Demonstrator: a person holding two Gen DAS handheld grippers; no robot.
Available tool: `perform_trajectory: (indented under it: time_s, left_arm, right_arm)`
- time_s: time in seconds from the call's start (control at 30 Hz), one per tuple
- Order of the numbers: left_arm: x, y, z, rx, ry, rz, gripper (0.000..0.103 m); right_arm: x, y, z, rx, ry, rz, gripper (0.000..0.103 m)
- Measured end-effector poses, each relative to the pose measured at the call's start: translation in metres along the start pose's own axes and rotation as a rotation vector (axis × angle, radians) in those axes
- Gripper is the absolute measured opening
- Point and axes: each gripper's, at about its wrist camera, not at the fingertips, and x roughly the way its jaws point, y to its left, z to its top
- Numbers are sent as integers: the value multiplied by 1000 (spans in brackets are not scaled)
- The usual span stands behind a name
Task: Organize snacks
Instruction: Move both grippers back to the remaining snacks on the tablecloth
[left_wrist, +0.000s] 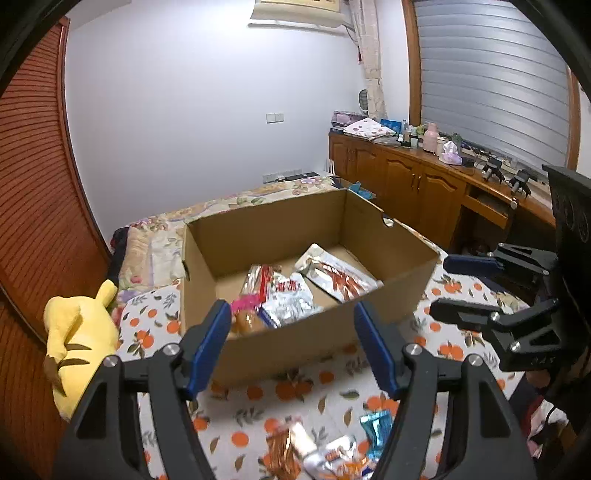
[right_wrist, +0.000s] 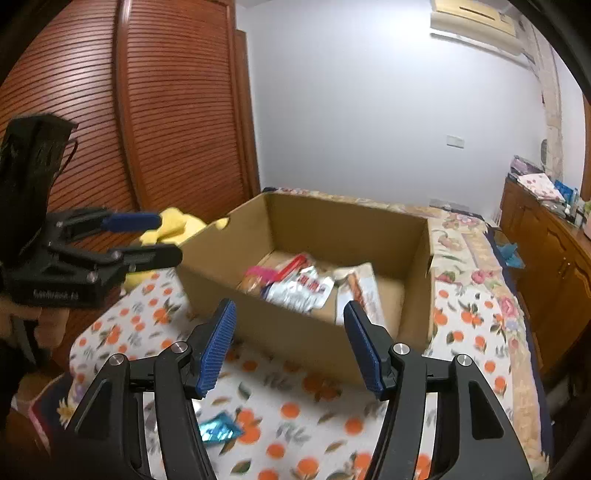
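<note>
An open cardboard box (left_wrist: 291, 347) stands on the orange-print bedspread and also shows in the right wrist view (right_wrist: 295, 336). Inside lie several snack packets: a silver-red pouch (left_wrist: 338, 275), a crumpled silver bag (left_wrist: 291, 301) and a pink-wrapped bun (left_wrist: 245, 314). Loose snacks lie in front of the box: an orange foil packet (left_wrist: 282, 454), a silver packet (left_wrist: 332, 458) and a blue packet (left_wrist: 376, 424), which also shows in the right wrist view (right_wrist: 218, 430). My left gripper (left_wrist: 293, 347) is open and empty above them. My right gripper (right_wrist: 290, 345) is open and empty before the box.
A yellow plush toy (left_wrist: 79, 332) lies left of the box beside the slatted wooden wardrobe (left_wrist: 33, 206). A wooden cabinet with clutter (left_wrist: 424, 173) runs along the right. Pillows (left_wrist: 147, 251) sit behind the box.
</note>
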Motion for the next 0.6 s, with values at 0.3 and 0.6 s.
perform_trajectory:
  time_s: [0.3, 0.6]
  left_arm:
    - [-8, -14, -62, -25, 64, -23, 70]
    - [7, -22, -119, -71, 158, -46, 70]
  right_arm:
    - [13, 32, -57, -25, 110, 49, 62]
    - [44, 52, -87, -15, 199, 89, 61]
